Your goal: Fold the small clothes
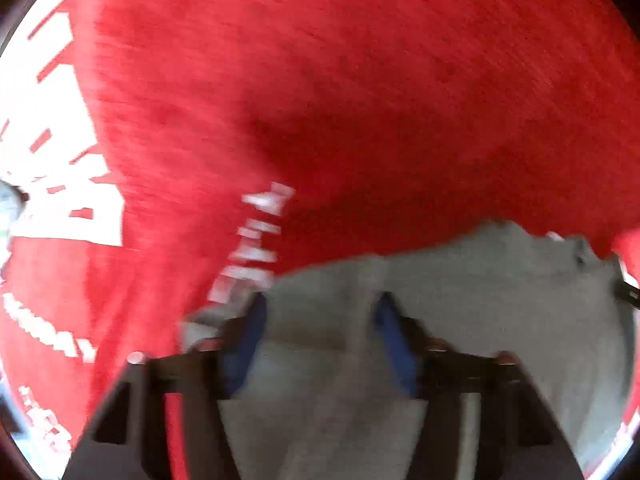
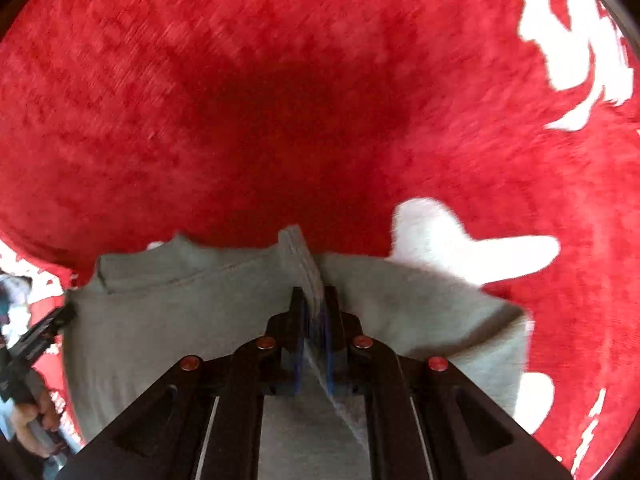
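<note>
A small grey garment lies on a red cloth with white print. My right gripper is shut on a bunched fold of the grey garment, with fabric pinched between its blue pads. In the left wrist view the grey garment lies under my left gripper, whose blue pads stand apart over the fabric without pinching it. The left view is blurred. The left gripper also shows at the left edge of the right wrist view, by the garment's edge.
The red cloth with white lettering covers the whole surface in both views. A hand holds the left gripper's handle at the lower left of the right view.
</note>
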The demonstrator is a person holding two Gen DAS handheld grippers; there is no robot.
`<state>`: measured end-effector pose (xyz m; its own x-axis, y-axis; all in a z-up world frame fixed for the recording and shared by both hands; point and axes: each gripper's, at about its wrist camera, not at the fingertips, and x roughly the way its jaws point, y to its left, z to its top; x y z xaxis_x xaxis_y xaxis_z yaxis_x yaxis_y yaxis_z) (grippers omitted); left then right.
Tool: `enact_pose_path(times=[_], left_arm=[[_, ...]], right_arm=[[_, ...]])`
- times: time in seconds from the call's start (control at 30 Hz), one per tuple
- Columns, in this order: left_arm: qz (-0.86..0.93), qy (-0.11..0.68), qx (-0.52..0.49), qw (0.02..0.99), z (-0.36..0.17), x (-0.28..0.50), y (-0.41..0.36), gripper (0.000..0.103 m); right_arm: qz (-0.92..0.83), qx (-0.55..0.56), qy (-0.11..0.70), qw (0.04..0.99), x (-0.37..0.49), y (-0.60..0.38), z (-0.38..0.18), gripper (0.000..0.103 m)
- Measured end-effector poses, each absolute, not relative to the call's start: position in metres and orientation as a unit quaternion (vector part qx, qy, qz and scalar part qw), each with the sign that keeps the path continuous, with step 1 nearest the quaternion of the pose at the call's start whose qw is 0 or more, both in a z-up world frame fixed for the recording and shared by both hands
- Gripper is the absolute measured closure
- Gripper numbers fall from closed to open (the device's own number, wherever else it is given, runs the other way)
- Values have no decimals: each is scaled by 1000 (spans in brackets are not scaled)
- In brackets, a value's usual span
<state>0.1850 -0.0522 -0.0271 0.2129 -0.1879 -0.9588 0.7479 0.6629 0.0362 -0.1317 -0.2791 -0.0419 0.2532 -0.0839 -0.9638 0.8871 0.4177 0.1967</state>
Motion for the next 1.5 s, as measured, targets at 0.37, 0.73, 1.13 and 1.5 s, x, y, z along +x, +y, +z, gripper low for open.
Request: enact_pose_path(times=[0.37, 0.73, 1.13, 1.5], left_arm=[[-327, 551, 261, 722, 11, 169, 7, 41], [-294, 620, 254, 681, -24, 105, 91, 41], [-297, 713, 110, 625, -28, 107, 139, 37], [-343, 658, 193, 642, -17, 82, 118, 94]], right_arm=[[-353, 378, 486, 705, -169, -234, 11, 77], [-312, 397, 556, 660, -235, -131, -22, 80], [-346, 682, 357, 536, -333, -117, -46, 56], [-368, 616, 422, 554, -318, -133, -47, 95]])
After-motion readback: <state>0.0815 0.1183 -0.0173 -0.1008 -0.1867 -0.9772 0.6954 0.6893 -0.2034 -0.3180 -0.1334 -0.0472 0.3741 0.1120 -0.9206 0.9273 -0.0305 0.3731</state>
